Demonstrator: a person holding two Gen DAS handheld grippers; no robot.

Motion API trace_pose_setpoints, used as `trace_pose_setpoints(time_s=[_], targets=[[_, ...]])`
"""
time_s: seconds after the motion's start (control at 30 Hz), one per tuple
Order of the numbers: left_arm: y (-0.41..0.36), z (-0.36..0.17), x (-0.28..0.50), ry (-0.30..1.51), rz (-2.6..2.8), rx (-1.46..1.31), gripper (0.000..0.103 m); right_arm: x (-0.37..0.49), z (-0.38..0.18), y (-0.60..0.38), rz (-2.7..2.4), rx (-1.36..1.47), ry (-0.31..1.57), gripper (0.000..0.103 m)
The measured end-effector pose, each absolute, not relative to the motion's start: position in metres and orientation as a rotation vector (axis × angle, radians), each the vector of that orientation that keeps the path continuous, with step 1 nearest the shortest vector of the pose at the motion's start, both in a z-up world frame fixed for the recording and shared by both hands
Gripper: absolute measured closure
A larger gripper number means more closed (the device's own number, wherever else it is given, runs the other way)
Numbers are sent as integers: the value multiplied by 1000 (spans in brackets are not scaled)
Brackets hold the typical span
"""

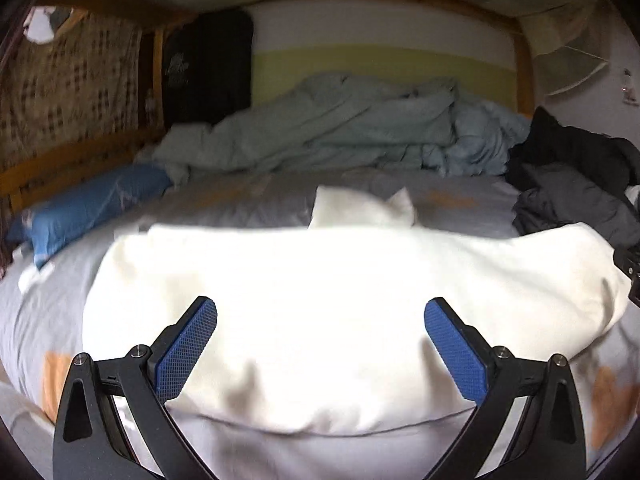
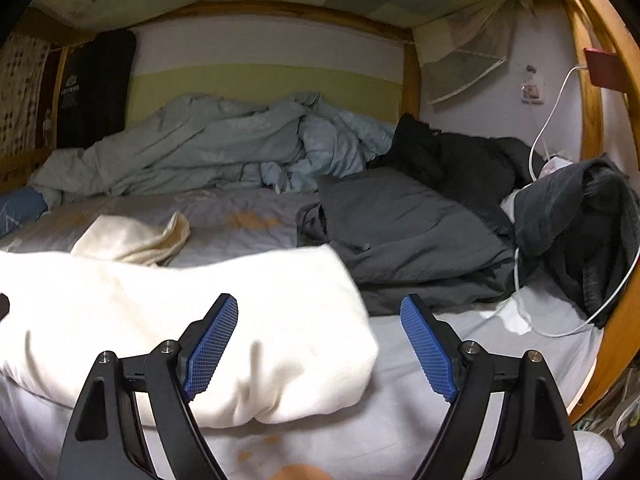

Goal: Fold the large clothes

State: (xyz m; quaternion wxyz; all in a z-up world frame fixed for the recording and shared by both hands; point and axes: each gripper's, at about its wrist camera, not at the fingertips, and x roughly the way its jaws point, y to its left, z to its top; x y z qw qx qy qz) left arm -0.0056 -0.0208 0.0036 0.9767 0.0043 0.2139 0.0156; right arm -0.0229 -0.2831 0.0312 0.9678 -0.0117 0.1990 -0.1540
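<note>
A large cream-white garment point(image 1: 320, 300) lies folded in a thick band across the near part of the bed; a sleeve end sticks up behind it. My left gripper point(image 1: 320, 312) hovers over its middle, jaws wide open, nothing between the blue pads. In the right wrist view the same white garment point(image 2: 180, 320) fills the left half, its right end rounded off near the centre. My right gripper point(image 2: 320, 312) is open above that end; the left pad is over the cloth and the right pad over the grey sheet point(image 2: 460, 320), neither pressing on anything.
A pile of dark grey and black clothes point(image 2: 420, 220) lies at the right, with a white cable point(image 2: 536, 152) beside it. A pale blue-green duvet point(image 1: 340, 128) is bunched at the back. A blue pillow point(image 1: 92, 204) sits left. Wooden bed rails point(image 2: 592, 120) frame the bed.
</note>
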Motion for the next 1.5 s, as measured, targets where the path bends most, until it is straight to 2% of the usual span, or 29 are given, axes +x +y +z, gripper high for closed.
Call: trace_pose_setpoints(time_s=[0.33, 0.47, 0.67, 0.83, 0.93, 1.13, 1.2, 1.27, 1.43, 1.5], targets=[[-6, 16, -2, 428, 37, -30, 0, -17, 33, -282, -277, 18, 431, 13], [-6, 53, 17, 431, 10, 3, 0, 6, 47, -289, -190, 21, 479, 13], [-24, 112, 68, 489, -139, 56, 0, 53, 80, -308, -240, -78, 422, 13], [-58, 130, 118, 496, -172, 102, 0, 82, 72, -326, -197, -13, 469, 13], [-84, 121, 162, 592, -221, 132, 0, 89, 56, -326, -135, -24, 557, 13], [-132, 73, 262, 826, -184, 183, 0, 85, 57, -321, -83, -40, 557, 13], [-138, 51, 292, 917, -203, 152, 5, 85, 55, -320, -93, -53, 567, 13], [-136, 25, 320, 1015, -164, 91, 16, 87, 52, -323, -102, -45, 590, 13], [-141, -10, 347, 1086, -127, 100, 17, 97, 46, -327, -108, -34, 637, 13], [-144, -14, 350, 1090, -108, 125, 26, 101, 43, -328, -119, -42, 651, 13]])
